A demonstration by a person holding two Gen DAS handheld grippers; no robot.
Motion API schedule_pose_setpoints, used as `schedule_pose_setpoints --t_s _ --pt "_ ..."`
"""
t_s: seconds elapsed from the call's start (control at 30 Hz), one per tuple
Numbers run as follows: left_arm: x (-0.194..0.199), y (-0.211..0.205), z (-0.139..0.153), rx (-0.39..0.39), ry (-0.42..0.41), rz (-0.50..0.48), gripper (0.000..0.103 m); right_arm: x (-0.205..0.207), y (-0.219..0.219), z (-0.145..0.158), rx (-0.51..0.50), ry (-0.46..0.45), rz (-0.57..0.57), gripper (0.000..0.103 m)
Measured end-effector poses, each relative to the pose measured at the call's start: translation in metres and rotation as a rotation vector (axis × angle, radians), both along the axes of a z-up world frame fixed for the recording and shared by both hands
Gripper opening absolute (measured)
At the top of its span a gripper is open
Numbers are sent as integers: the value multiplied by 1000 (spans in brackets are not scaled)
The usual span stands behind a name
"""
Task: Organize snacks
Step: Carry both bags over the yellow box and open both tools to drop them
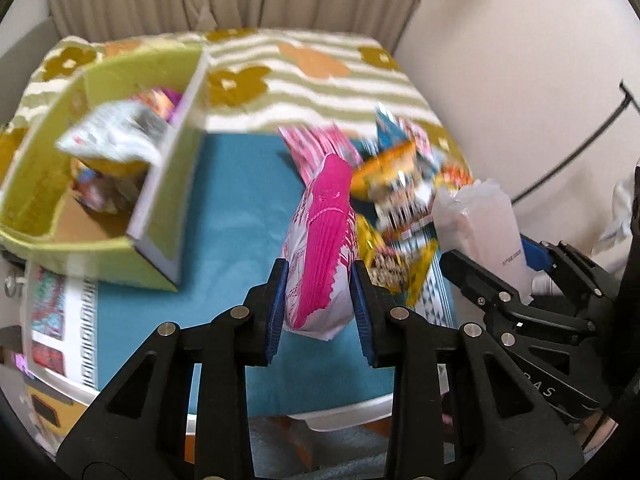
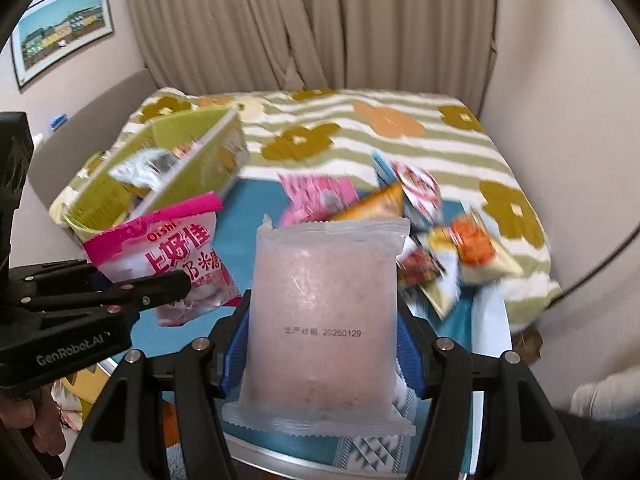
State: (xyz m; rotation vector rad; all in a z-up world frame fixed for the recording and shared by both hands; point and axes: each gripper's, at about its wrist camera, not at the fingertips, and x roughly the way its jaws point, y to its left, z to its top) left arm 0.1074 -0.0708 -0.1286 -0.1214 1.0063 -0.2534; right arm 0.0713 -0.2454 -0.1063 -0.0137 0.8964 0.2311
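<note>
My left gripper (image 1: 320,280) is shut on a pink and white snack bag (image 1: 324,232) and holds it up above the blue cloth (image 1: 232,200). In the right wrist view the same bag (image 2: 176,248) hangs in the left gripper (image 2: 136,276) at the left. My right gripper (image 2: 324,320) is shut on a pale pink translucent packet (image 2: 324,288) with a printed date, held upright. That packet (image 1: 480,224) also shows at the right of the left wrist view. A green cardboard box (image 1: 100,248) with snacks inside stands at the left.
A pile of several loose snack bags (image 2: 440,240) lies on the right part of the blue cloth. A striped floral blanket (image 1: 320,80) covers the bed behind it. Curtains (image 2: 320,20) and a wall close the back and right. A person's hand (image 2: 44,428) holds the left gripper.
</note>
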Motion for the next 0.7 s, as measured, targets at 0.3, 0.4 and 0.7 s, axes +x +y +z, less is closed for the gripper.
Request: schedule_pose_setpoints --t_s 0.3,0.4,0.7 --pt "30 106 59 -6 -119 129 28 43 81 55 62 -81 118 58" --pt "47 152 66 19 -123 174 28 63 118 64 92 -87 160 58" --pt "96 264 46 87 -60 217 28 112 214 66 129 -58 173 58"
